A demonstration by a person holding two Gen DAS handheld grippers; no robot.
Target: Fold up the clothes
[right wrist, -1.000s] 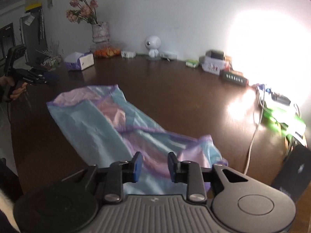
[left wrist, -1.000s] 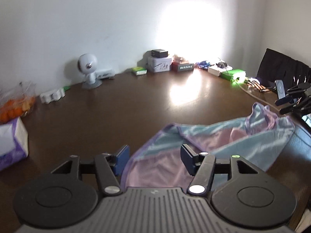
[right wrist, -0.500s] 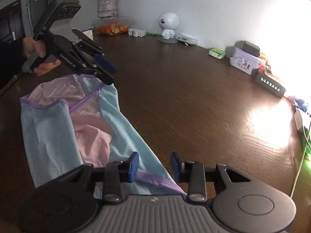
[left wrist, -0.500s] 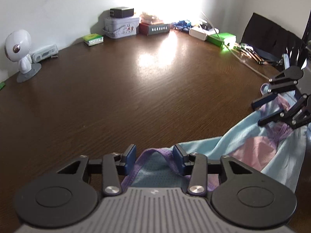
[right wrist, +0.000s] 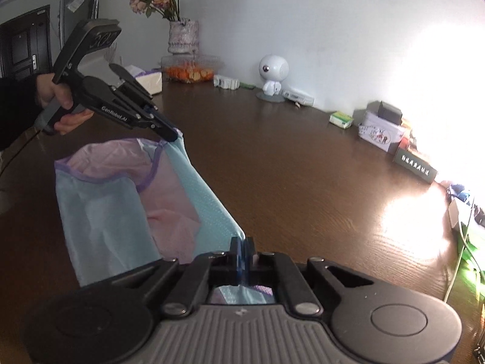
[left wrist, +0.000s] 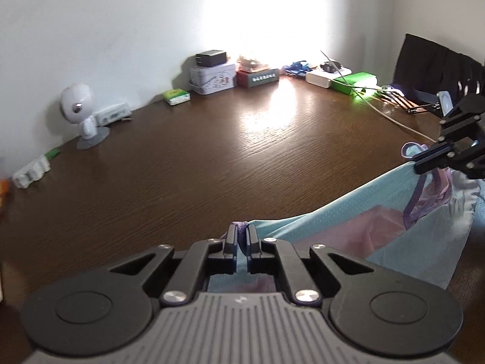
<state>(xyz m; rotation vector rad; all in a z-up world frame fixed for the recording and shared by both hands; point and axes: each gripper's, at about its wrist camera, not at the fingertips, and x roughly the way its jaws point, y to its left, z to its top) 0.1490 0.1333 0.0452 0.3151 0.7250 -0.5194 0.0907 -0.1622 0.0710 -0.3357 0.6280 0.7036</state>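
The garment, light blue and pink with purple trim, is held stretched above the dark wooden surface between 2 tools. Its purple-edged corner is pinched by the left tool, whose jaws have just been closing onto the cloth. The opposite blue edge is clamped in the right tool, likewise just closed. A white robot figurine is seen near the wall.
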